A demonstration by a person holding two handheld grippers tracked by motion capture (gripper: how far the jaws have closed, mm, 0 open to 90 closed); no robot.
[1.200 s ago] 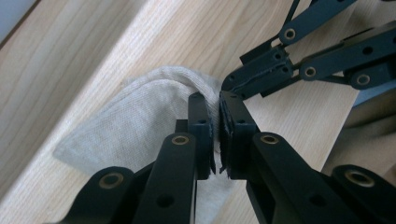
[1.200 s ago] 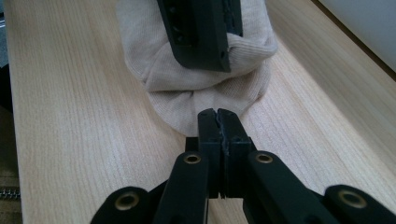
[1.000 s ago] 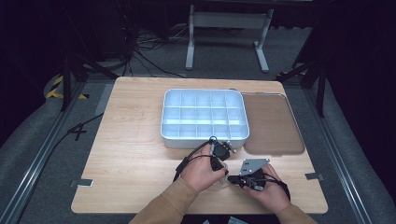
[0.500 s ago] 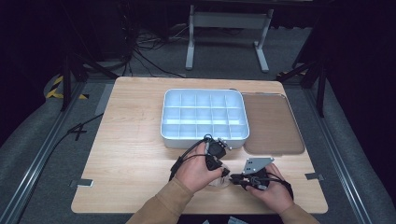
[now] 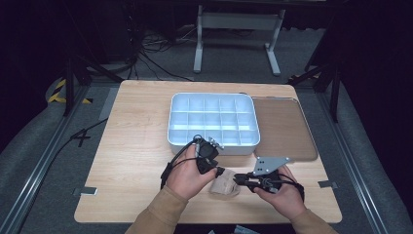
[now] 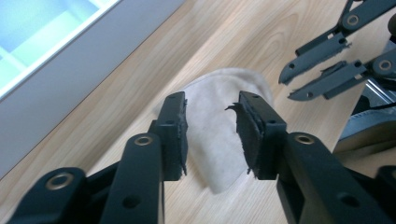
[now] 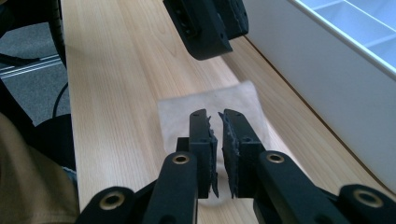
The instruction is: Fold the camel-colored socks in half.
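Light falls from above onto the wooden table, leaving the floor and the background in near darkness. The white compartment tray is the brightest thing and looks slightly washed out, bluish in the gripper views. The high view is soft and grainy, with fine detail lost around the hands. In both gripper views the near black jaws are slightly blurred, perhaps from closeness, and cast only faint shadows on the beige cloth

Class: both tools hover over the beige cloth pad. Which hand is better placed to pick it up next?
Probably the left: the left tool has its jaws apart, straddling the beige cloth pad. The right tool is nearly closed above it.
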